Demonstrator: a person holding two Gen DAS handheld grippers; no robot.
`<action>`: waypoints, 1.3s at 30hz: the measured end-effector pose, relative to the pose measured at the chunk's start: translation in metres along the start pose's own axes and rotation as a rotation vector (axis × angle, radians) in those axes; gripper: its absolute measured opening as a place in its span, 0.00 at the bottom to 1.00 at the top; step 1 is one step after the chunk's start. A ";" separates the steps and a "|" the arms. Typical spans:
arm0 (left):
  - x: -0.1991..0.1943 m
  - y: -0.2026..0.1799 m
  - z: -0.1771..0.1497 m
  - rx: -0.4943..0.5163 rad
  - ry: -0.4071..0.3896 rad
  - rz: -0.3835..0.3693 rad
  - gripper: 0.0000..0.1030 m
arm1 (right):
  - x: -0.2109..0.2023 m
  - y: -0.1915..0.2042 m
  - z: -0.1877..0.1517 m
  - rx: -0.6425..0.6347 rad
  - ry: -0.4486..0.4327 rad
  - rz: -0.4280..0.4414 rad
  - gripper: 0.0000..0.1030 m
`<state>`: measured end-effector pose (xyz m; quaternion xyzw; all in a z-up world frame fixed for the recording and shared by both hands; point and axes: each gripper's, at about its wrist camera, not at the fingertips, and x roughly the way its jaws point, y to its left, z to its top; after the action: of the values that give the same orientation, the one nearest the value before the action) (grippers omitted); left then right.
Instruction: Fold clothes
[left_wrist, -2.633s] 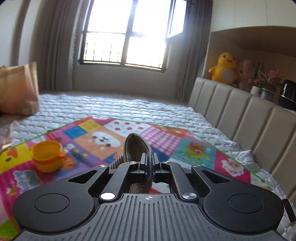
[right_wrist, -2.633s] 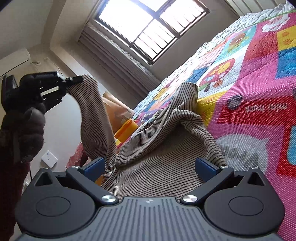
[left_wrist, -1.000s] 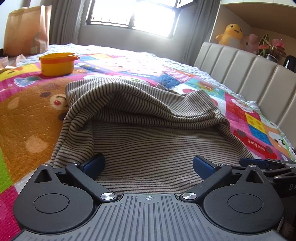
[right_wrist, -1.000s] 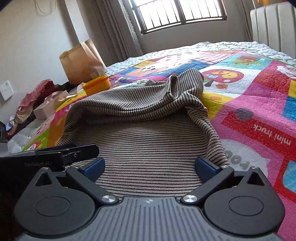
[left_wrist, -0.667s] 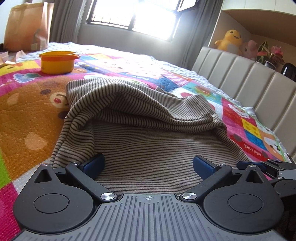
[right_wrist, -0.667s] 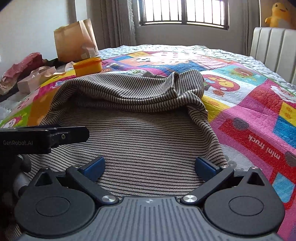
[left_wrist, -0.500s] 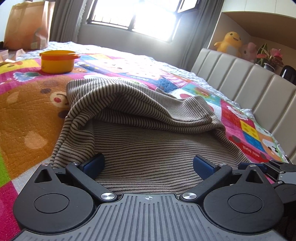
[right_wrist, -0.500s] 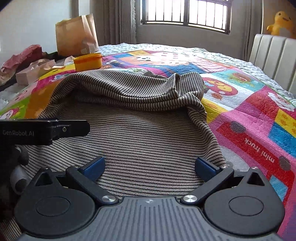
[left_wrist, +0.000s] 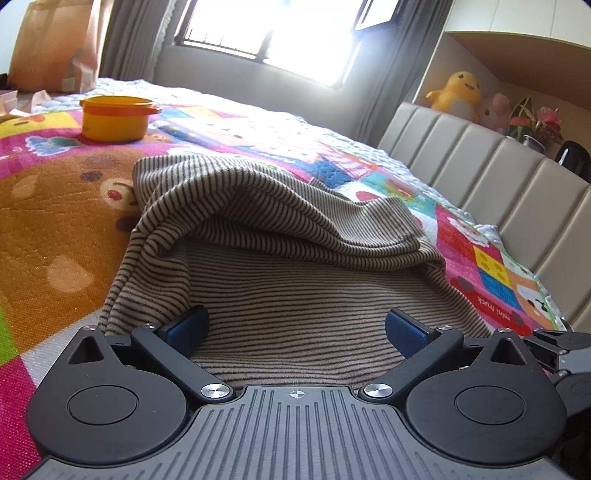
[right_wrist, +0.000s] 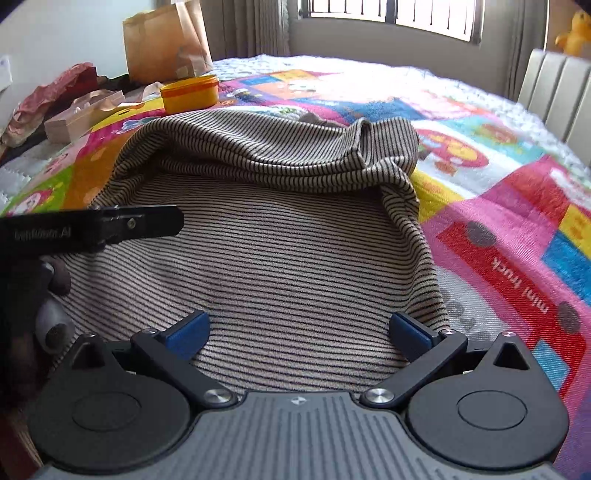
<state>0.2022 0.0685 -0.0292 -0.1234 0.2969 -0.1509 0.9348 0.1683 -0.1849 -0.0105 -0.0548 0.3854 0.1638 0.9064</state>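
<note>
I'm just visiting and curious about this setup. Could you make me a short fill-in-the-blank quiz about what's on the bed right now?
1. The garment lying on the play mat has a ____ pattern.
2. The left gripper and the right gripper both have their jaws ____.
3. The small tub behind the garment is mostly ____ in colour.
4. Near the curtain stands a brown ____ bag.

Missing words: striped; open; yellow; paper

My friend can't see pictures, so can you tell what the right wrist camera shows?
A striped top lies on a colourful quilt, its far part folded over toward the camera, with the open right gripper low over its near edge. The left gripper reaches in from the left, and an orange tub and a paper bag sit behind.
</note>
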 end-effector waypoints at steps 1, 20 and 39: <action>0.000 -0.001 0.000 0.005 0.000 0.002 1.00 | -0.002 0.000 0.000 -0.003 -0.016 -0.007 1.00; 0.005 0.024 0.062 0.140 0.044 0.198 1.00 | 0.041 -0.015 0.072 0.019 -0.173 -0.012 0.52; 0.014 0.049 0.069 0.212 0.086 0.247 1.00 | 0.072 -0.070 0.114 0.050 -0.159 -0.086 0.14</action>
<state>0.2645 0.1187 0.0027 0.0199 0.3321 -0.0704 0.9404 0.3163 -0.2070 0.0156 -0.0355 0.3136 0.1191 0.9414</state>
